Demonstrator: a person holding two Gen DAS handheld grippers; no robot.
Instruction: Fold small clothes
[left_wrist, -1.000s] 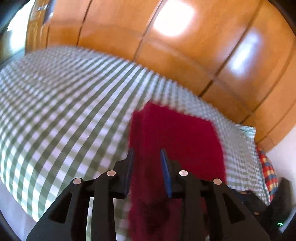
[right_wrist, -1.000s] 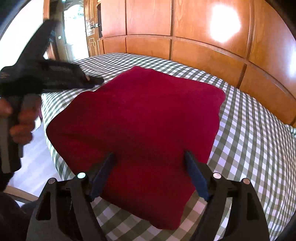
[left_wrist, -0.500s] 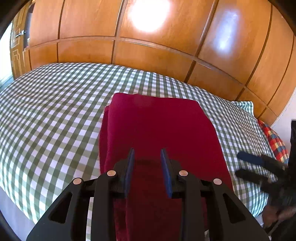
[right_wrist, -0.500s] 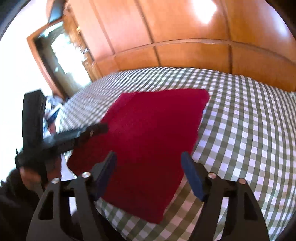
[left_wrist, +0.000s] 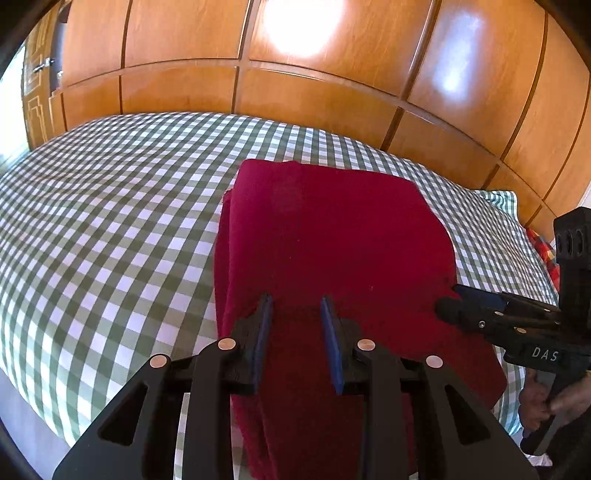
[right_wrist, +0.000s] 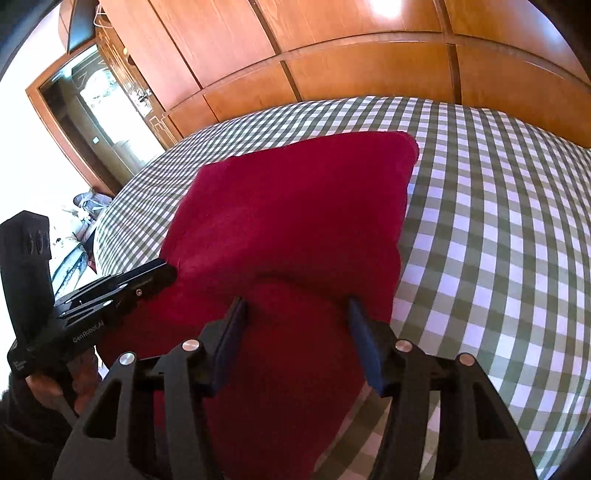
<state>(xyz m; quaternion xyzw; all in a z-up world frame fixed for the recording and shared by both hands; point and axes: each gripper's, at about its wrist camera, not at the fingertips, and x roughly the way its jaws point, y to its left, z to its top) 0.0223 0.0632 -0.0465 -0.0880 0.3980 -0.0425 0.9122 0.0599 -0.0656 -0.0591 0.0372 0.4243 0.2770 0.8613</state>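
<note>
A dark red folded garment (left_wrist: 332, 240) lies flat on the green-and-white checked bed (left_wrist: 110, 221), with layered edges along its left side. My left gripper (left_wrist: 297, 310) hovers over the garment's near end, jaws open and empty. My right gripper (right_wrist: 295, 314) is open wider over the garment's (right_wrist: 295, 214) near right part and holds nothing. The right gripper also shows at the right of the left wrist view (left_wrist: 454, 302), at the garment's right edge. The left gripper shows at the left of the right wrist view (right_wrist: 162, 273), at the garment's left edge.
Wooden wardrobe panels (left_wrist: 332, 92) stand behind the bed. A doorway with a glass cabinet (right_wrist: 103, 110) is at the far left. A plaid cloth (left_wrist: 543, 251) lies past the bed's right end. The bed's near edge (left_wrist: 44, 424) drops to the floor.
Both grippers have pulled back toward the near edge of the garment and steadied. The right gripper has swung in beside the garment's right edge. The garment lies as before.
</note>
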